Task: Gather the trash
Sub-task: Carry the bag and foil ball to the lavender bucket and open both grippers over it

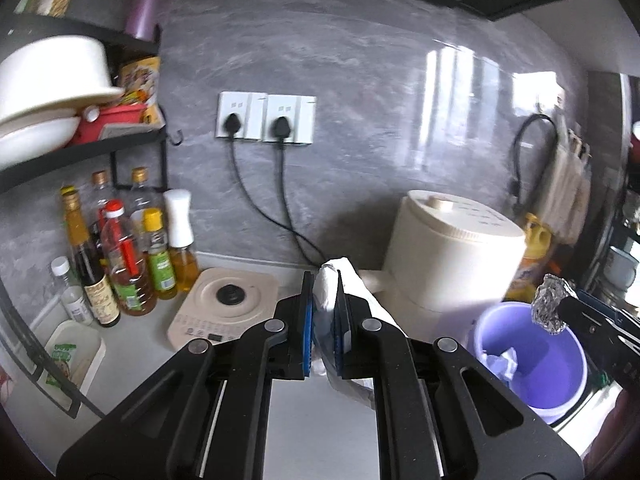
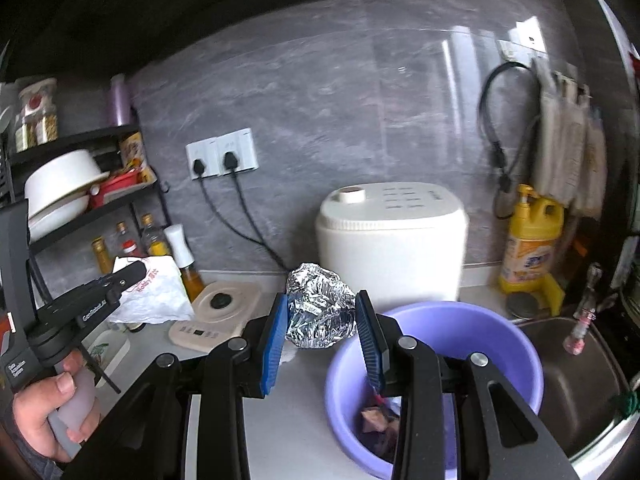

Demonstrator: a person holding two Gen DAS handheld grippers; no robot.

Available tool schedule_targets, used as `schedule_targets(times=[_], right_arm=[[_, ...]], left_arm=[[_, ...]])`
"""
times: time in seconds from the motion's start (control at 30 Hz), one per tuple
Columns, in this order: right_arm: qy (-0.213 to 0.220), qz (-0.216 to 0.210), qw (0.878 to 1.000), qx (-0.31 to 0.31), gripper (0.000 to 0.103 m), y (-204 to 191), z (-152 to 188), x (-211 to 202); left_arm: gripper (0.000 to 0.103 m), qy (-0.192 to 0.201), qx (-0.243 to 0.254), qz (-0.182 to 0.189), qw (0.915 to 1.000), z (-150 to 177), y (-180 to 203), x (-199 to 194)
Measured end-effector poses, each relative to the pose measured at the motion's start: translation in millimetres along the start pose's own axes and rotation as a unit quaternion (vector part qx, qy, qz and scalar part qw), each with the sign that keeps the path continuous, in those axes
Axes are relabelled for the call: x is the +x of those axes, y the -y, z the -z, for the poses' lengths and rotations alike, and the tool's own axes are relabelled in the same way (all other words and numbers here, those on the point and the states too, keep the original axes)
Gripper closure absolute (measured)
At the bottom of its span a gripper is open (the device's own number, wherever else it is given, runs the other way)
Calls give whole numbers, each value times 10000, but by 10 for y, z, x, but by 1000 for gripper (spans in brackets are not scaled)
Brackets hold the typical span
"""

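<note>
My left gripper (image 1: 323, 280) is shut on a crumpled white paper wrapper (image 1: 352, 280), held above the counter; it also shows in the right wrist view (image 2: 154, 294). My right gripper (image 2: 322, 300) is shut on a ball of crumpled aluminium foil (image 2: 320, 306), held just over the near-left rim of the purple bucket (image 2: 496, 332). In the left wrist view the foil (image 1: 549, 304) hangs over the bucket (image 1: 560, 376). The bucket holds some crumpled trash (image 2: 378, 420).
A white rice cooker (image 2: 392, 244) stands behind the bucket. A beige induction hob (image 1: 224, 308) and several oil and sauce bottles (image 1: 120, 264) sit at the left under a black rack. A yellow detergent bottle (image 2: 530, 244) and the sink (image 2: 576, 380) are at the right.
</note>
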State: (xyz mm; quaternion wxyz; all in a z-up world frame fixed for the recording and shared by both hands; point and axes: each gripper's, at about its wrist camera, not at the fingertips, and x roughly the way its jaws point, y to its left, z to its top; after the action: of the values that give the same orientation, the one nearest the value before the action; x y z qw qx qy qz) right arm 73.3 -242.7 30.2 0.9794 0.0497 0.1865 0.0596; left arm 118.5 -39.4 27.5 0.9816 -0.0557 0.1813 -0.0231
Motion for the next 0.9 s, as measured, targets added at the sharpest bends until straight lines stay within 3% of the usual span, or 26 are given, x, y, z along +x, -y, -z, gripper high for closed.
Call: schedule_targets(times=[0.27,0.63,0.7,0.73,0.77,0.9], right_arm=[[-27,374,9988,324,69,391,64,-88],[-182,668,9948,747,68,737,284,-80],[-242,662,9942,812,60,777,314,-47],[-276,651,9938,860,42,796,328,-37],[-262,673,9932,914,36,812,342,-41],[-240,752,9921,972,36,848,388,-75]], left_arm=[[94,-13,212,286,9994,17,269,-11],[94,-239,569,613,9962,38,645,269],[94,-255,620,685,9954,29,716,319],[94,-260,640,712,9951,22,745,337],[94,-265,662,744,9947,16,773,358],[94,-304,754,894,9927,9,919,446]])
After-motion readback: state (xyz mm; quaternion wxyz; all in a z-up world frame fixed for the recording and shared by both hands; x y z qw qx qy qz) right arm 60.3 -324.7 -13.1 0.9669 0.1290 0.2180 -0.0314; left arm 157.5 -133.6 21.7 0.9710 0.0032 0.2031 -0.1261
